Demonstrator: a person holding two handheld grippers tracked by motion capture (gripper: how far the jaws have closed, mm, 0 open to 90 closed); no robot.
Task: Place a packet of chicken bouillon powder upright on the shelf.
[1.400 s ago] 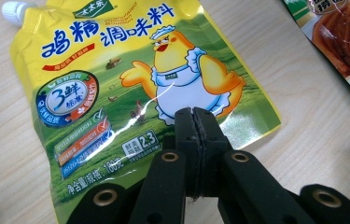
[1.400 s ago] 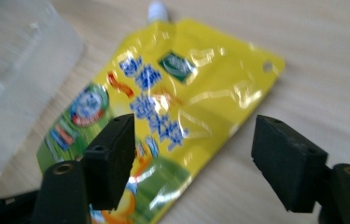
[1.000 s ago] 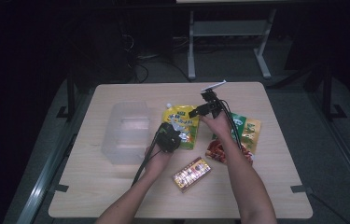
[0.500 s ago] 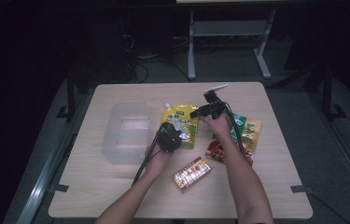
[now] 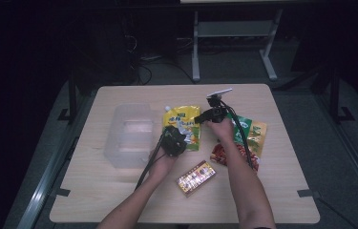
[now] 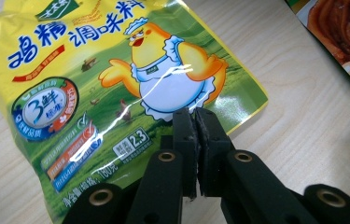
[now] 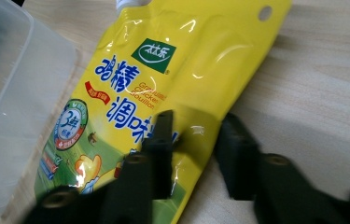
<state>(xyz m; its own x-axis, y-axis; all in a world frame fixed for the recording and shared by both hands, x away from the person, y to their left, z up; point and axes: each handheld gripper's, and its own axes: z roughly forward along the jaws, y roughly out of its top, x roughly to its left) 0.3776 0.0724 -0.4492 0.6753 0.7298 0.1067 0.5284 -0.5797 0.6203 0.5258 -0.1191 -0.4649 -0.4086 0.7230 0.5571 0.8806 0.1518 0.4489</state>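
A yellow chicken-bouillon pouch [image 5: 182, 117] lies flat in the middle of the wooden table [image 5: 272, 191], its spout pointing away from me. My left gripper [image 5: 181, 135] hovers over the pouch's lower end [image 6: 93, 70]. Its jaws are pressed shut [image 6: 195, 122], and nothing shows between them. My right gripper [image 5: 198, 118] sits at the pouch's upper right edge. It is open [image 7: 198, 133]: one finger [image 7: 163, 128] is over the pouch [image 7: 172, 70] and the other finger [image 7: 234, 137] is over bare table beside it.
A clear plastic container [image 5: 129, 136] stands just left of the pouch, its wall [image 7: 4, 93] close to the right gripper. A red food packet [image 5: 220, 153], a green packet [image 5: 243, 125] and an orange packet [image 5: 258, 138] lie right. A small printed box [image 5: 196, 178] lies near me.
My right gripper has come down a little toward the pouch's upper edge. The left gripper and the pouch have stayed where they were.
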